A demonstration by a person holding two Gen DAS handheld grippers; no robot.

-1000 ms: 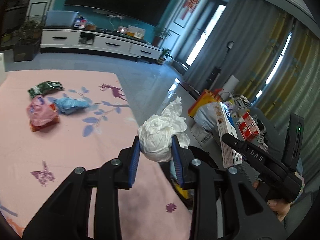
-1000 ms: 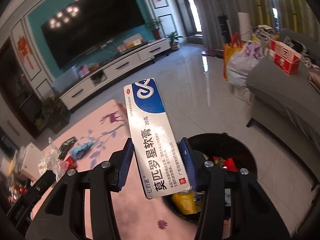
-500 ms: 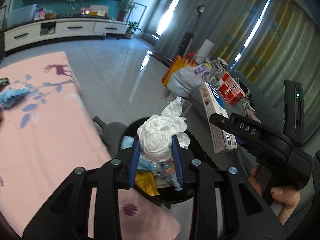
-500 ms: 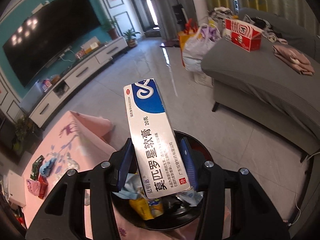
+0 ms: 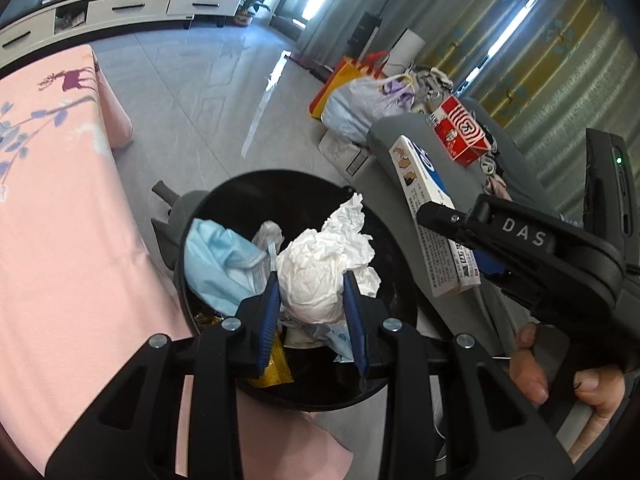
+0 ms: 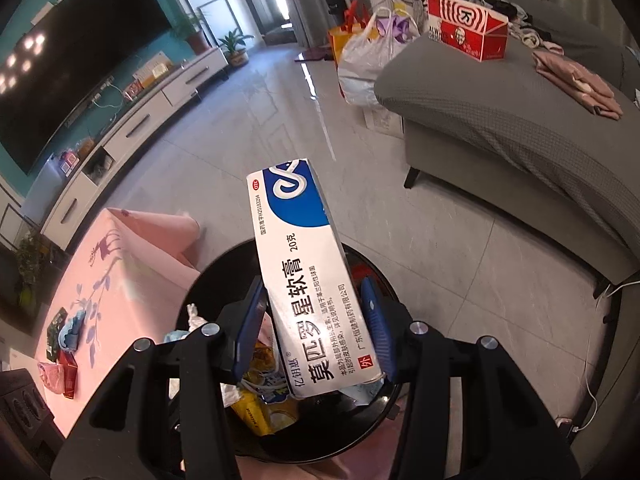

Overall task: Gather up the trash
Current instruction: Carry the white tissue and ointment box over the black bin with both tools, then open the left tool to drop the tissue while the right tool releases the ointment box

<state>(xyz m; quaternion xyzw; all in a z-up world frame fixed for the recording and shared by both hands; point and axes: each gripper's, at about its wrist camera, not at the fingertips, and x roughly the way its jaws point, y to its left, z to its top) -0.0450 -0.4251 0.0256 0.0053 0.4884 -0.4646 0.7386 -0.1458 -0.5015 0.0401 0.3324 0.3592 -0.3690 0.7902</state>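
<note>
My left gripper (image 5: 310, 312) is shut on a crumpled white tissue (image 5: 316, 272) and holds it over the round black trash bin (image 5: 248, 184). The bin holds a blue face mask (image 5: 220, 260), a yellow wrapper (image 5: 276, 368) and other litter. My right gripper (image 6: 312, 332) is shut on a white and blue ointment box (image 6: 308, 276), also above the bin (image 6: 224, 272). In the left wrist view the right gripper and its box (image 5: 432, 224) hover at the bin's right side, with a hand (image 5: 568, 392) on the handle.
A pink cloth-covered table (image 5: 52, 220) borders the bin on the left; more wrappers (image 6: 64, 344) lie on it. A grey sofa (image 6: 520, 120) with a red carton (image 6: 468, 28) stands right. Bags (image 5: 364, 96) sit on the tiled floor beyond.
Both grippers have swung from over the pink table to above the bin and tipped downward, each still holding its item. The bin now fills the lower middle of both views.
</note>
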